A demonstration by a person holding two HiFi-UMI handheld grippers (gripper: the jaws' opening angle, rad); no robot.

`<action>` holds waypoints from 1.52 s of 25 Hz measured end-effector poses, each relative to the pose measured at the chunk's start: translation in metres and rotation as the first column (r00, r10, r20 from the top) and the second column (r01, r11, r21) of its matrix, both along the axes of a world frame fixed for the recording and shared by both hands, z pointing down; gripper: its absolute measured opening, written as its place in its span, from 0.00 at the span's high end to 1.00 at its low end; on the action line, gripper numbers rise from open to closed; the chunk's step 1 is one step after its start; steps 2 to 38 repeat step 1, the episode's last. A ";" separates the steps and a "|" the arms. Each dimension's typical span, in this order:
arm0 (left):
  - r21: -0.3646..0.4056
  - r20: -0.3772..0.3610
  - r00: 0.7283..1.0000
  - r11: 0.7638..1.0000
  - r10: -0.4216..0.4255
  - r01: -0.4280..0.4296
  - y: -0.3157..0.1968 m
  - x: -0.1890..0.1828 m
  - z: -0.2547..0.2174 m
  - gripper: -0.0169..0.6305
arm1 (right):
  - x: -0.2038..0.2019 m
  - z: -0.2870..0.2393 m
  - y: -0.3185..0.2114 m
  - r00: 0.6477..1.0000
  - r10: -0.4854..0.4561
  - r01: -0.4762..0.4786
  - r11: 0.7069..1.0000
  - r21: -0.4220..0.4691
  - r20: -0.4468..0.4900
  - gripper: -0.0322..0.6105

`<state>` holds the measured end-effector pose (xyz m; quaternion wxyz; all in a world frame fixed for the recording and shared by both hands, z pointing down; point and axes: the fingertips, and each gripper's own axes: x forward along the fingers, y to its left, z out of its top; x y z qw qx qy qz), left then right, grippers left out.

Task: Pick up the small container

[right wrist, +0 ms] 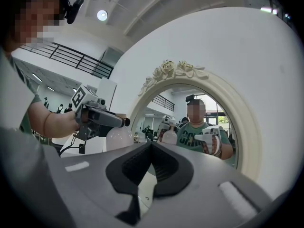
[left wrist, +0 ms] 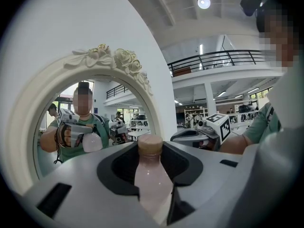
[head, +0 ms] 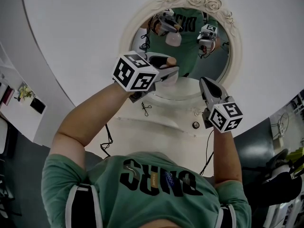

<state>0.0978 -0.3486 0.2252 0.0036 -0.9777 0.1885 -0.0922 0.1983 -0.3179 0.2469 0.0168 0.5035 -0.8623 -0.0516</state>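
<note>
Holding the small bottle [left wrist: 152, 179] up off the desk [head: 161, 127], your left gripper [head: 166, 68] has its jaws clamped on the pale pinkish body from either side. The tan cap [left wrist: 150, 144] pokes out just past the jaw tips. The bottle lies along the jaws and points at the oval mirror [head: 209, 56].

Your right gripper [right wrist: 151, 148] sits just beside it, to the right and a touch lower in the head view. Its jaws are together, the dark pads meeting at the tips with nothing between them. It points at the mirror too, roughly level.

From the right gripper view, the left gripper comes in from the left edge with the bottle's rounded body showing under its jaws. The two grippers are near each other but apart.

The mirror's white frame [left wrist: 114, 56], with moulded roses at its crown, fills the space ahead. In the glass you can see the reflection of both grippers and the bottle in front of a green shirt. The white desk runs under your forearms to the foot of the mirror.
</note>
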 end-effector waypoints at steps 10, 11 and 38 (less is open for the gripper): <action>0.001 0.000 1.000 1.000 0.000 0.000 0.000 0.000 -0.001 0.76 | -0.001 0.000 0.000 1.000 -0.001 0.001 1.000 0.000 0.000 0.94; 0.001 0.000 1.000 1.000 0.000 0.000 0.000 0.000 -0.001 0.76 | -0.001 0.000 0.000 1.000 -0.001 0.001 1.000 0.000 0.000 0.94; 0.001 0.000 1.000 1.000 0.000 0.000 0.000 0.000 -0.001 0.76 | -0.001 0.000 0.000 1.000 -0.001 0.001 1.000 0.000 0.000 0.94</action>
